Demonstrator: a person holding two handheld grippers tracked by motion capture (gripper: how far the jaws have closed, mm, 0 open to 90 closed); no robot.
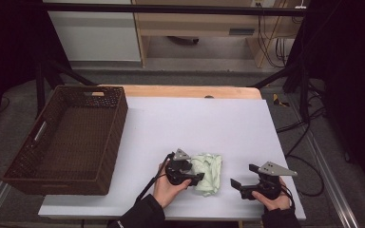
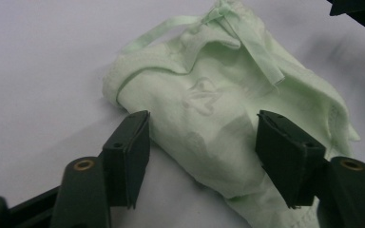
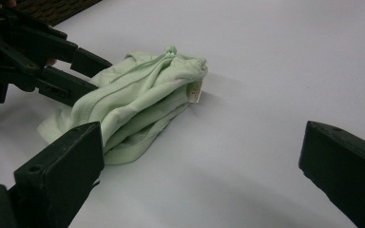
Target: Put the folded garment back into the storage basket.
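Note:
A crumpled pale green cloth point(image 1: 209, 172) lies on the white table cover point(image 1: 195, 118) near the front edge. My left gripper point(image 1: 196, 170) reaches into it from the left. In the left gripper view the cloth point(image 2: 204, 109) sits between the two black jaws of my left gripper point(image 2: 202, 142), which stand a little apart at its sides. My right gripper point(image 1: 242, 175) rests to the right of the cloth, wide open and holding nothing. In the right gripper view, my right gripper point(image 3: 199, 166) faces the cloth point(image 3: 138, 104), with the left gripper point(image 3: 83, 71) behind it.
A dark brown wicker basket point(image 1: 119, 123) with nothing inside stands at the table's left side. Bare white surface stretches behind and to the right of the cloth. Cables and a dark metal frame point(image 1: 304, 71) stand beyond the table's right edge.

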